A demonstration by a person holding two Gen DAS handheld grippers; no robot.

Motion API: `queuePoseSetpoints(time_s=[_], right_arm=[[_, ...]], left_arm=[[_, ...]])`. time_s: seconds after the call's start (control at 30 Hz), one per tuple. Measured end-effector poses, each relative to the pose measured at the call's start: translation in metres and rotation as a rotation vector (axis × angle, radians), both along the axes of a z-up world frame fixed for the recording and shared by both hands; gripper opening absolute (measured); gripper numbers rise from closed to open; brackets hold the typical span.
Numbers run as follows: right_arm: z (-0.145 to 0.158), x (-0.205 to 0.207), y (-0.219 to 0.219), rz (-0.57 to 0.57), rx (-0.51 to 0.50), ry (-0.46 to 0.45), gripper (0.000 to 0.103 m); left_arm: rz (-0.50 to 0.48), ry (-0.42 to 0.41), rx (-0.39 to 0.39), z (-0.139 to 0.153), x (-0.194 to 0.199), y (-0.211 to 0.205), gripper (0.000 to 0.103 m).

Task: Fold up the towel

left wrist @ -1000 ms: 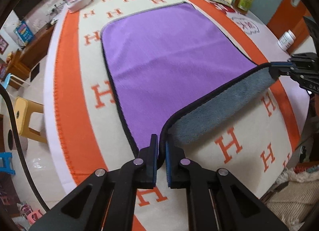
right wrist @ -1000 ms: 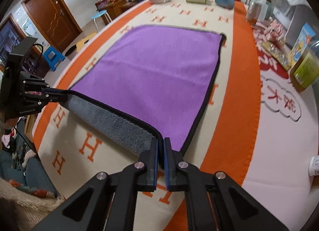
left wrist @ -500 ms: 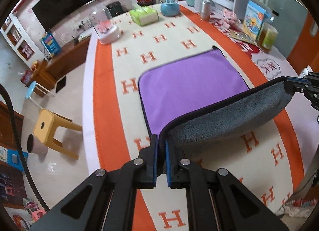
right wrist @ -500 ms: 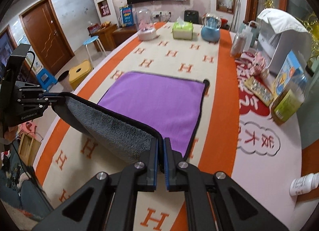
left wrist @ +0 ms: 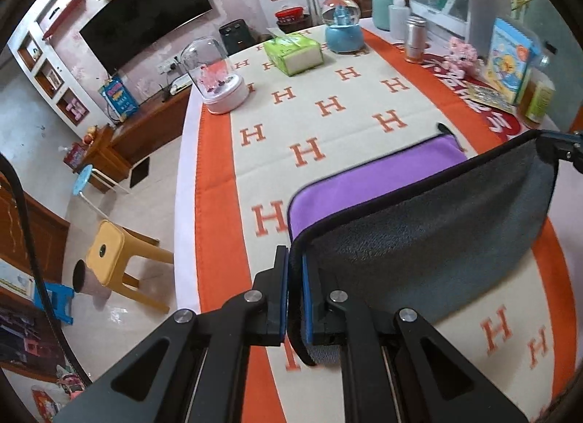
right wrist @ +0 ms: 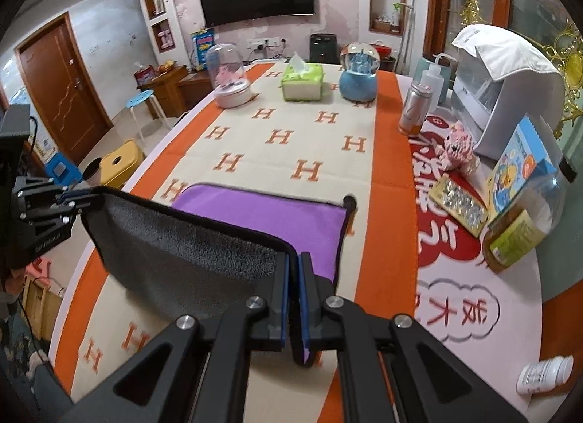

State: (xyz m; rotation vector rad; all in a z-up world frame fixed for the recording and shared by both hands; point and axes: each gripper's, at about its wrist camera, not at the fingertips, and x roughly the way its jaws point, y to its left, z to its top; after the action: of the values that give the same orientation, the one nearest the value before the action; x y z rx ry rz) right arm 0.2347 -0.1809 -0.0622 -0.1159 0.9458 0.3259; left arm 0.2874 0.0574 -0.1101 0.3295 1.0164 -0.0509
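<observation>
1. Purple on one face and grey on the other, the towel (left wrist: 430, 226) is lifted along its near edge, the grey underside facing the cameras, while its far part lies flat on the worktop (left wrist: 328, 105).
2. Black piping runs along the raised edge between the two held corners.
3. The left hand-held gripper (left wrist: 295, 270) has its blue-padded fingers pressed together on the towel's near left corner.
4. The right hand-held gripper (right wrist: 293, 273) is likewise clamped on the near right corner, and a short tail of fabric hangs below its pads.
5. Each tool shows in the other's view: the right one at the far right end of the raised edge, the left one at the left end.
6. A cream runner (right wrist: 284, 138) with orange H letters and orange borders covers the worktop under the towel.
7. At the far end stand a glass dome ornament (right wrist: 229, 76), a green tissue box (right wrist: 302, 82) and a blue snow globe (right wrist: 359, 73), well apart from the towel.
8. Along the right side sit a metal flask (right wrist: 415, 105), a pink toy (right wrist: 459, 146), a blue carton (right wrist: 521, 164) and a jar (right wrist: 524, 226).
9. A white pill bottle (right wrist: 544, 373) lies near the right edge.
10. A yellow stool (left wrist: 113, 255) stands on the floor to the left.
</observation>
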Motion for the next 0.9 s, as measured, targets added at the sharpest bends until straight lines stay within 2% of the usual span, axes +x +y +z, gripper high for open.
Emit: queuePoseSetpoints(time_s=[0.33,0.53,0.73,0.83,0.9], right_arm=[[-0.041,0.072,0.009,-0.07,-0.041,0.043,0.005],[-0.075,0.101,0.013,-0.094,-0.083,0.094,0.005],[-0.096,0.111,0.014,-0.106,-0.1,0.126,0.005],[-0.101,0.112,0.017,-0.103,-0.125,0.131,0.006],[-0.101,0.112,0.018,-0.101,-0.146,0.127,0.011]], left_arm=[[0.077,0.032,0.026,-0.049,0.073,-0.004,0.005],[0.096,0.063,0.04,-0.076,0.096,-0.007,0.005],[0.112,0.096,0.058,-0.095,0.11,-0.008,0.008],[0.12,0.117,0.062,-0.102,0.114,-0.007,0.019],[0.127,0.122,0.064,-0.104,0.114,-0.005,0.044]])
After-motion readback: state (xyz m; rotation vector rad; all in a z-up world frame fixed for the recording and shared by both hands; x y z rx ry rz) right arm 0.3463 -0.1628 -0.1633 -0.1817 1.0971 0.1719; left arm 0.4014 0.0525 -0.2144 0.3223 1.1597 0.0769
